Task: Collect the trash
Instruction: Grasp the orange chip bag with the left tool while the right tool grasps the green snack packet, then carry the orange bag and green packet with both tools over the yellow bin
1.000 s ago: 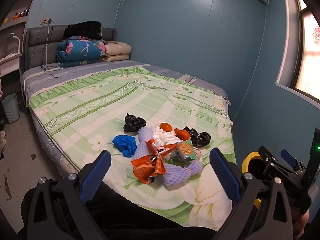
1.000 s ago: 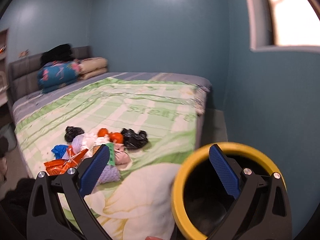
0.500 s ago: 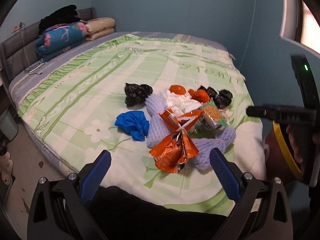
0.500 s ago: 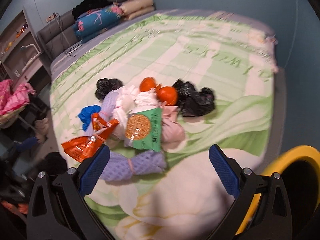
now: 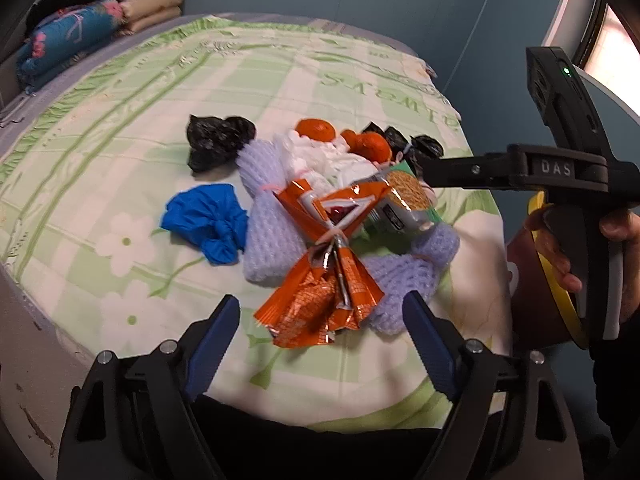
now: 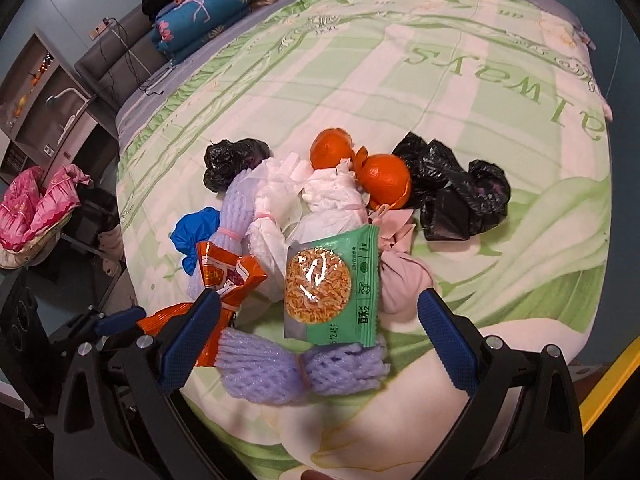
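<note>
Bedsheet (image 6: 460, 92) reads "always", upside down from my side; in the left view only part of it shows. Green snack packet (image 6: 332, 284) has "1245F" printed sideways near its lower edge, plus small Chinese characters I can't make out. My right tongs (image 5: 556, 168) show "DAS" on the body. Orange wrapper (image 6: 228, 276): print too crumpled to read.
</note>
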The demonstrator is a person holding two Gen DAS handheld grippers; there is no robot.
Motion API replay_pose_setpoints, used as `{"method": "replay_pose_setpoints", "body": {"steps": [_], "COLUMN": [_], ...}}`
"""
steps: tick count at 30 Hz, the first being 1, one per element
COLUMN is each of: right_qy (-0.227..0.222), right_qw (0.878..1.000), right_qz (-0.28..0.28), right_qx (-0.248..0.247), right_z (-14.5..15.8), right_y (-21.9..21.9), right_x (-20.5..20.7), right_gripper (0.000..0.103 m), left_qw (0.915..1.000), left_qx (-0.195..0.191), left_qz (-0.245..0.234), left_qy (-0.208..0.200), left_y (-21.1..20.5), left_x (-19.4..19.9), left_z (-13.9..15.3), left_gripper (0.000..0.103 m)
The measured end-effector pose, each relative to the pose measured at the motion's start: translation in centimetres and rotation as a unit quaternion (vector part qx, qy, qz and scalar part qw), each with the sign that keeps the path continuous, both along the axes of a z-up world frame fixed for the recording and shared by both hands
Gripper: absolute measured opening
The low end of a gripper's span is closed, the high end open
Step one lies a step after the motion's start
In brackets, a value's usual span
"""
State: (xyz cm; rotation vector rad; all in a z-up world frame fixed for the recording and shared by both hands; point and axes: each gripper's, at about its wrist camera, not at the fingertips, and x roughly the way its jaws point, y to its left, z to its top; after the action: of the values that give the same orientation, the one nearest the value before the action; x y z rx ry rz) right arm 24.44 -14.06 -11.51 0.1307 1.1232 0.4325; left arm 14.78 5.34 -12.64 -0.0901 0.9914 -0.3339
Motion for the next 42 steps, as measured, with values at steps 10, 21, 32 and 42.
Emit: {"method": "replay_pose_setpoints", "body": {"steps": [10, 21, 32, 42], "right_qy": [0.037, 0.064, 0.035, -0.006], "right_qw": [0.999, 0.998, 0.999, 0.998], "right_qz": [-0.005, -0.017, -0.021, -0.047], "right_qx": [0.002, 0.002, -0.004, 0.029], "right_z": [-1.7, -3.4, -2.6, 1.1], "right_y": [0.7, 0.9, 0.6, -2.1], "right_x": [0.7, 1.2, 0.2, -2.0], "right_gripper": [0.078, 0.043, 0.016, 0.016], "left_qw": [0.9968, 0.9955, 0.9947, 0.9921], "left_qx": [-0.038, -0.060, -0.090, -0.117], "left_qz": [-0.019, -0.025, -0.030, -0.043], "left_qy": [0.067, 0.069, 0.040, -0.013], "left_y": [-0.3, -0.8, -0.1, 0.2], "left_x": [2.4, 2.4, 0.9, -1.2], "left_z": [-2.5, -2.7, -1.2, 1.9], "left_gripper": [0.049, 0.013, 0.010, 0.010]}}
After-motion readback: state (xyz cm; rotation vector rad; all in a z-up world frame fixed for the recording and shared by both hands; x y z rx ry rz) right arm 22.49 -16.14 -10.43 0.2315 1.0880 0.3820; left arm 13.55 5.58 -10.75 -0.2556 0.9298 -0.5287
